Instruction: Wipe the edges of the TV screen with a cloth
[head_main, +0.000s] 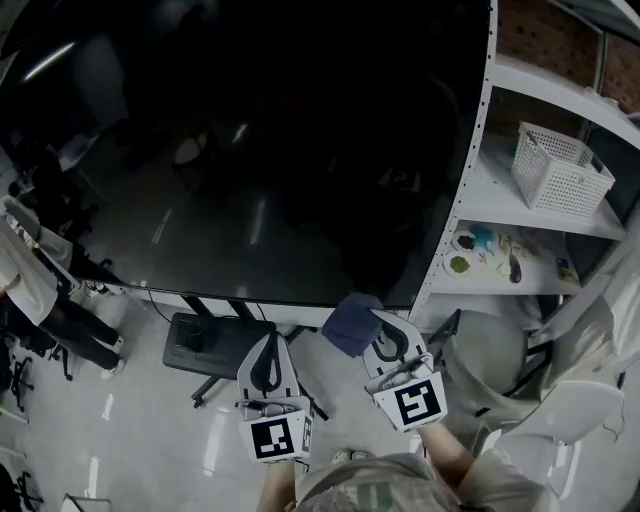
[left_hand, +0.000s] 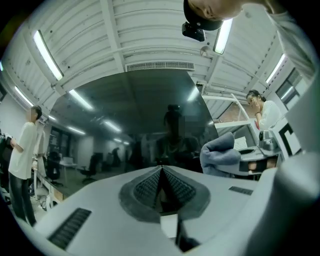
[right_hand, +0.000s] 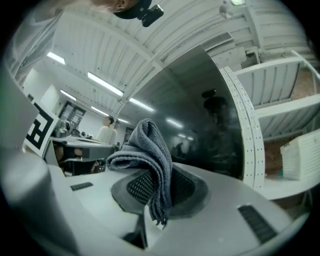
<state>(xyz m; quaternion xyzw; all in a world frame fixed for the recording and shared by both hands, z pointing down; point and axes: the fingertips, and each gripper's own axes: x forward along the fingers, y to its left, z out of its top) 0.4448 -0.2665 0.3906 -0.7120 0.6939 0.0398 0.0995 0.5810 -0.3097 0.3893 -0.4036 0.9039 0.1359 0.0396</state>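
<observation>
Right gripper (head_main: 378, 325) clasps cloth (head_main: 350, 325); left gripper (head_main: 268, 345) clenched, empty.
Best pressed flat along the TV screen (head_main: 250, 150)'s 5 o'clock edge.

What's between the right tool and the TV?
Only the grey cloth, pinched in the right tool, near the TV screen's bottom edge, seen in the head view.
</observation>
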